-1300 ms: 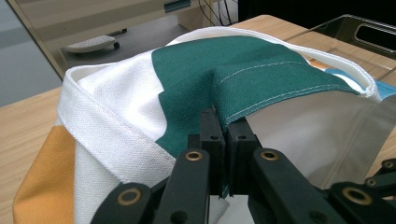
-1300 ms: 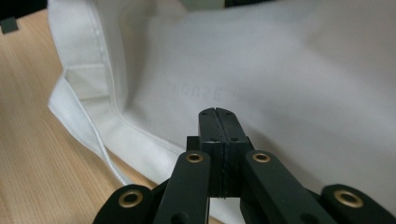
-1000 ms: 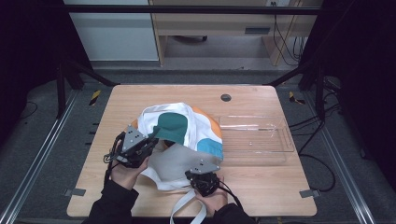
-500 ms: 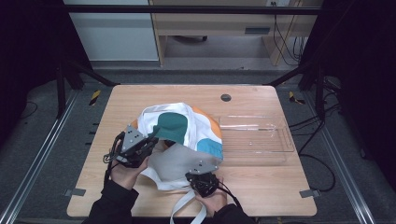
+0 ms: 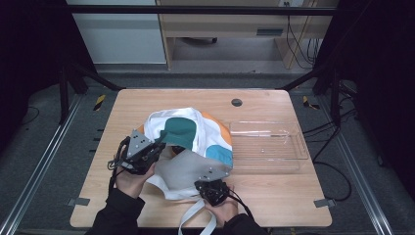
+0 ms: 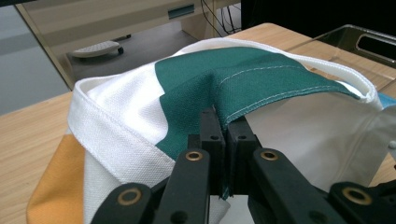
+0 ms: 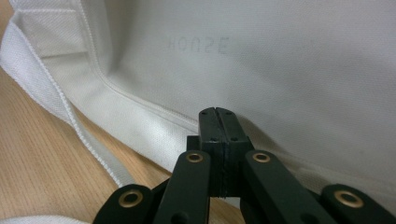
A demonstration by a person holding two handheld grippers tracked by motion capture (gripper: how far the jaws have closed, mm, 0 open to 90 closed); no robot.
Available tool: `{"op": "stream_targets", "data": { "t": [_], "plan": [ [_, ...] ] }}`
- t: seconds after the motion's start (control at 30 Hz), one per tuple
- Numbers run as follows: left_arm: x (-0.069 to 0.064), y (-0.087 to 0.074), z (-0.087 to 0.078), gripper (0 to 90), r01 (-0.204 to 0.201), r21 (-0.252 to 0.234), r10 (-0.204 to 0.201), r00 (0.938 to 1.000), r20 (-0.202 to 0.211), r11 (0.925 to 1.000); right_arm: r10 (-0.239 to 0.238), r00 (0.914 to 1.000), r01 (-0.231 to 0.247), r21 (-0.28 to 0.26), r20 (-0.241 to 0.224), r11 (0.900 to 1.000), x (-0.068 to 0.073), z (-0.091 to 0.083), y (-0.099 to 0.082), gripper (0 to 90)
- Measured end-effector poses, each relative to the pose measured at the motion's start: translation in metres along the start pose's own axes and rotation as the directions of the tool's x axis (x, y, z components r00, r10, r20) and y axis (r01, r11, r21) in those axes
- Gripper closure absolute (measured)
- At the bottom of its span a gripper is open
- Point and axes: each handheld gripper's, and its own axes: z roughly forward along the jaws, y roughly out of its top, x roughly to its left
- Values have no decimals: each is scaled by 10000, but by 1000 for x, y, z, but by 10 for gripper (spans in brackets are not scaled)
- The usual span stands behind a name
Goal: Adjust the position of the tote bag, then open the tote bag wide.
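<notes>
A white canvas tote bag (image 5: 195, 128) with green, orange and blue patches lies crumpled on the wooden table (image 5: 274, 196). My left gripper (image 5: 157, 143) is at the bag's left side. In the left gripper view it (image 6: 223, 126) is shut on the stitched edge of the green patch (image 6: 243, 74), holding that rim up. My right gripper (image 5: 211, 176) is at the bag's near edge. In the right gripper view its jaws (image 7: 215, 112) stand shut on the pale fabric just inside the hem (image 7: 140, 105). Faint mirrored lettering (image 7: 198, 45) shows through the cloth.
A clear plastic tray (image 5: 293, 157) stands on the table right of the bag, seen also in the left gripper view (image 6: 369, 44). The bag's white straps (image 5: 195, 218) trail off the near table edge. A round cable hole (image 5: 237, 102) sits at the back.
</notes>
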Motion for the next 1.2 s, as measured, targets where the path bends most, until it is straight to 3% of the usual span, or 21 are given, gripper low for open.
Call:
{"op": "stream_targets", "data": {
  "t": [0.4,0.93,1.2],
  "plan": [
    [8,13,2,878,297,-267,-295,9995,65,9992,-125,9999,125,55,66,9999,1,0,1,900],
    [16,43,7,880,398,-425,-404,9991,-133,9983,-175,9998,174,57,96,9998,2,0,1,900],
    [21,48,13,881,626,-475,-635,9978,-178,9969,-219,9997,219,40,110,9998,2,1,0,900]
  ]
}}
